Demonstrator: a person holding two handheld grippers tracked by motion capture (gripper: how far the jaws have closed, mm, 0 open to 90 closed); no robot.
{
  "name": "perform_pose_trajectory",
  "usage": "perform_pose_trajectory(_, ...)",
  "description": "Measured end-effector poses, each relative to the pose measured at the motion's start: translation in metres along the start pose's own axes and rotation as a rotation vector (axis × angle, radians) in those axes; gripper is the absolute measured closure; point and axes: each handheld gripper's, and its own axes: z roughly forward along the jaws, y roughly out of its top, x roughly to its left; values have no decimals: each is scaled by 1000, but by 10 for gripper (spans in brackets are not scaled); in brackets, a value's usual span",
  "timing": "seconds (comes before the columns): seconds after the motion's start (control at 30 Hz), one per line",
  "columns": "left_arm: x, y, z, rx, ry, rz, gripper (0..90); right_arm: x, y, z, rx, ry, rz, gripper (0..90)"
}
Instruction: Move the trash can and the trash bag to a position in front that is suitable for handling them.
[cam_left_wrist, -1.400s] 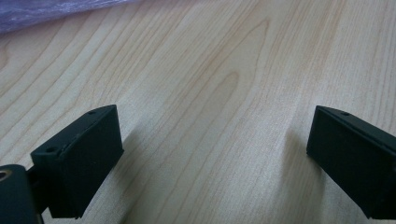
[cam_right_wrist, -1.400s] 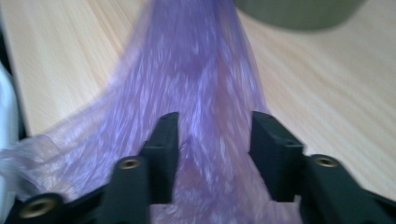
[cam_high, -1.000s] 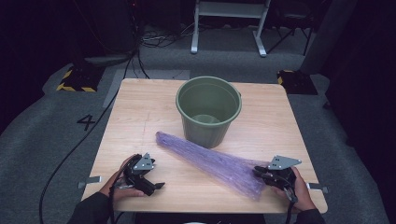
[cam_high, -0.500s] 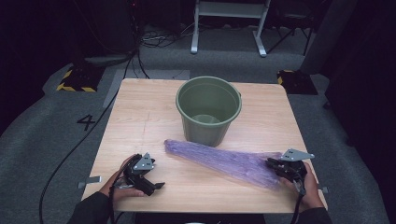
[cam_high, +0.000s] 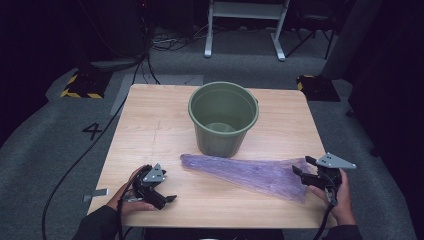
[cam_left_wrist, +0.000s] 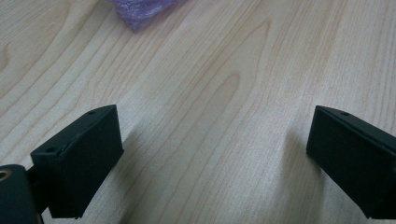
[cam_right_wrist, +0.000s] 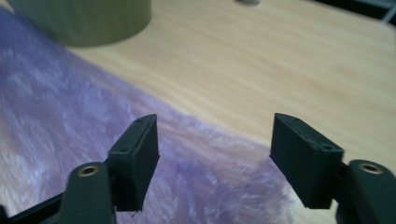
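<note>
1. Purple plastic bag (cam_high: 250, 172) is lying flat on the worktop (cam_high: 150, 130), stretching from its narrow tip near the middle of the worktop towards the near right corner, where its wide end is spreading out.
2. Its narrow part is passing just in front of the green bucket (cam_high: 223, 119), which is standing upright behind it, towards the far edge of the worktop; whether the two are touching I cannot tell.
3. The right gripper (cam_high: 305, 172) is sitting at the bag's wide end by the near right corner. Its jaws have just been opening and are standing released, well apart, with the bag (cam_right_wrist: 70, 130) lying beneath and between them and neither pad pressing on it.
4. The left gripper (cam_high: 167, 198) is resting near the near left corner of the worktop, well apart from the bag. Its jaws are standing wide, released, over bare wood.
5. In the left gripper view, the bag's tip (cam_left_wrist: 142, 11) is showing at the top edge, away from the jaws.
</note>
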Motion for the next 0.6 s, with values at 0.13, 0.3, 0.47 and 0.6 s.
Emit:
perform_pose_trajectory(0.13, 0, 0, 0, 0, 0, -1, 31, 4, 8, -11, -59, -25, 23, 348)
perform_pose_trajectory(0.3, 0, 0, 0, 0, 0, 0, 31, 34, 14, -17, -42, 67, -47, 419)
perform_pose_trajectory(0.47, 0, 0, 0, 0, 0, 0, 31, 72, 5, -9, 4, 116, -98, 474)
perform_pose_trajectory(0.6, 0, 0, 0, 0, 0, 0, 31, 81, 0, 0, 58, 166, -106, 459)
